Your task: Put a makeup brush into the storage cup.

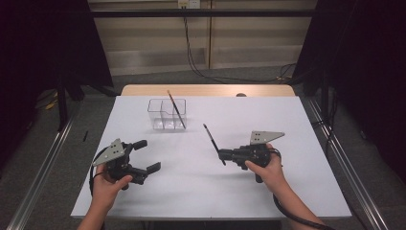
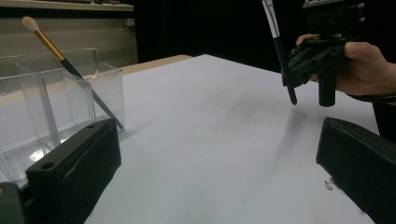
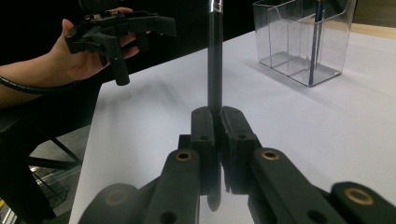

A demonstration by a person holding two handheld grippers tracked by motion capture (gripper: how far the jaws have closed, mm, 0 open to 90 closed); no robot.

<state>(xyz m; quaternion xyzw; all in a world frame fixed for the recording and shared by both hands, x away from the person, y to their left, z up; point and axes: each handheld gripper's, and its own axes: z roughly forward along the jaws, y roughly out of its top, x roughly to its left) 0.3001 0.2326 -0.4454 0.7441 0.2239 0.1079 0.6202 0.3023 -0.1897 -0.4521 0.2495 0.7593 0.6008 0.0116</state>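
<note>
A black-handled brush sticks up and away from my right gripper, which is shut on its lower end at the table's right middle. In the right gripper view both pads press the dark handle. A clear plastic organizer stands at the back centre with a gold-and-dark brush leaning in its right compartment. My left gripper hovers at the front left, open, nothing between its jaws. From the left gripper view, the organizer is close on the left and the right gripper with its brush is far right.
The white table top has a wooden strip along its far edge. Dark curtains and metal rails flank both sides, and cables hang on the back wall. A black cable trails from each gripper toward the front.
</note>
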